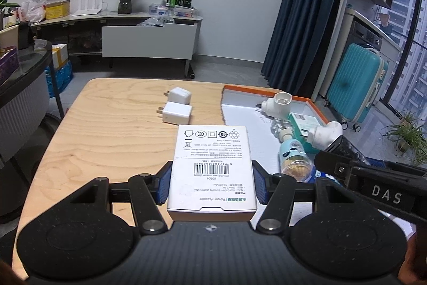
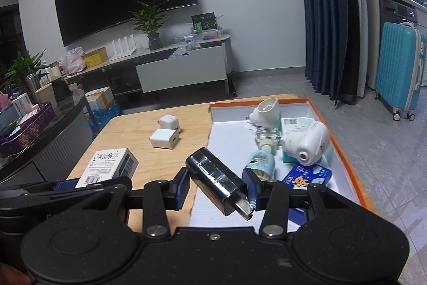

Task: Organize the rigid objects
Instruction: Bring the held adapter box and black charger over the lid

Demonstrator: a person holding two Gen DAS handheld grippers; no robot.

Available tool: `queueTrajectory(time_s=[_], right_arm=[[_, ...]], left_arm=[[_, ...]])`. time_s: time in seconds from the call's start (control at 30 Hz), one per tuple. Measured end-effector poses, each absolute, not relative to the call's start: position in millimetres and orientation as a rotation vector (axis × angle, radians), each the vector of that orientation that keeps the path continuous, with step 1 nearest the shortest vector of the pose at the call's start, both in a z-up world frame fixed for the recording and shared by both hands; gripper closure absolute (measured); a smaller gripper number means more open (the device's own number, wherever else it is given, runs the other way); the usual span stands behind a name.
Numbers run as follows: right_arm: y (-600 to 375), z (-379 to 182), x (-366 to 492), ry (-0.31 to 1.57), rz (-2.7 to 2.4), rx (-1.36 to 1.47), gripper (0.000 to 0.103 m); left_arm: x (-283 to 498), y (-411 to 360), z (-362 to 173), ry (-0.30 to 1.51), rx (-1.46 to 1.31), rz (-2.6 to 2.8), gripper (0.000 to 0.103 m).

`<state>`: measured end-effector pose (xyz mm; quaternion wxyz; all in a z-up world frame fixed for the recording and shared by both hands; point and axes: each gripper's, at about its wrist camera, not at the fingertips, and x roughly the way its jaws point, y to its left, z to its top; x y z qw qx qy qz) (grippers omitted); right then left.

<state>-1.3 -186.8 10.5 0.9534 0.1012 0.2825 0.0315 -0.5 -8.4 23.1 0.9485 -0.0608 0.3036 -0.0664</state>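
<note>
My left gripper (image 1: pixel 212 182) is shut on a white power adapter box (image 1: pixel 212 170), held flat over the wooden table (image 1: pixel 106 140); the box also shows in the right wrist view (image 2: pixel 109 164). My right gripper (image 2: pixel 217 188) is shut on a black charger plug (image 2: pixel 217 182), tilted with its prongs toward the camera, above the near left edge of the orange-rimmed tray (image 2: pixel 344 151). Two white chargers (image 1: pixel 176 104) lie on the table beyond the box; they also show in the right wrist view (image 2: pixel 165 131).
The tray (image 1: pixel 315 111) holds two white plug-in vaporizers (image 2: pixel 307 142), a liquid refill bottle (image 2: pixel 260 164), a teal box (image 1: pixel 304 124) and a blue packet (image 2: pixel 307 178). A teal suitcase (image 2: pixel 400 71), blue curtain and TV cabinet (image 1: pixel 146 42) stand beyond.
</note>
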Motion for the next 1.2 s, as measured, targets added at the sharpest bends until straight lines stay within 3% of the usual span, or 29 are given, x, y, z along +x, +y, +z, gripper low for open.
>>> queueTrajectory(time_s=[1.2], right_arm=[[-241,22,32,0.567,-0.054,0.222,0.049]], left_arm=[[55,-61,25,0.654,-0.091,-0.251,0.044]])
